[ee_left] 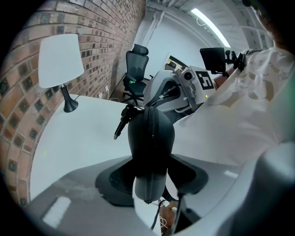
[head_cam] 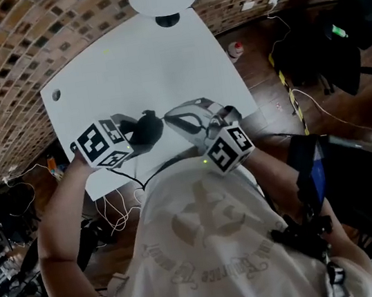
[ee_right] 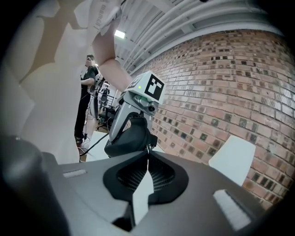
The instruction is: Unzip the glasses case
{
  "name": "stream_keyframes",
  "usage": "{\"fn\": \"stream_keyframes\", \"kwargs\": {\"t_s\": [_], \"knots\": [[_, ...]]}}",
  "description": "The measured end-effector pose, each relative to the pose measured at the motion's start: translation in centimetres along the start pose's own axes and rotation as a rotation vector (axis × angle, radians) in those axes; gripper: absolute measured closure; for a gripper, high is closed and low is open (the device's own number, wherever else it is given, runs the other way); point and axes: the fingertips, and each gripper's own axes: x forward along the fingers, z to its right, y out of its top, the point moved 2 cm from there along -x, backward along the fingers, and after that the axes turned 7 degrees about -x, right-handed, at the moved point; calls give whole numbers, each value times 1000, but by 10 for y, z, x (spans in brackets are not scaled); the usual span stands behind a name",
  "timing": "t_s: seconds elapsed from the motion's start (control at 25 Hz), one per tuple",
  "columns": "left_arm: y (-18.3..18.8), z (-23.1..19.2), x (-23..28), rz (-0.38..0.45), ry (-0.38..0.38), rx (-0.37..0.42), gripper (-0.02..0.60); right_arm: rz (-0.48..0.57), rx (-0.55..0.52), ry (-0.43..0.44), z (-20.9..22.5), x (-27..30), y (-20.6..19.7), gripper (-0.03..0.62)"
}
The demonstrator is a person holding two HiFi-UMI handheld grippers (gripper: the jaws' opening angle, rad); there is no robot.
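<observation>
Aloft, case [ee_left: 150, 138] in left gripper [ee_left: 151, 177], near table edge [head_cam: 115, 180]

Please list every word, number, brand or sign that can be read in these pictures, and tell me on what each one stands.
No text here can be read.
On the shirt: a round print with curved lettering, too blurred to read.
On the left cube and the right cube: black-and-white square patterns, no letters.
On the glasses case: no print shows.
</observation>
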Motion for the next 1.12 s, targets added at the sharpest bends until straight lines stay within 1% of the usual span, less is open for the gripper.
{"fn": "stream_keyframes", "kwargs": {"t_s": [0.12, 0.24, 0.44, 0.6, 0.96, 1.12], "knots": [[3, 3, 7, -59, -26, 24, 359, -12, -42, 16, -1, -6, -2, 583], [-1, 4, 2, -118, -56, 57, 359, -18, -103, 42, -4, 2, 3, 583], [-9, 7, 3, -204, -107, 72, 360, -22, -194, 86, -9, 6, 9, 582], [-17, 13, 9, -309, -145, 115, 363, -15, -281, 127, -17, 9, 15, 583], [-30, 16, 23, -486, -161, 211, 371, -42, -444, 191, -26, 20, 22, 582], [-32, 14, 28, -505, -159, 216, 373, -63, -491, 198, -26, 26, 23, 580]]}}
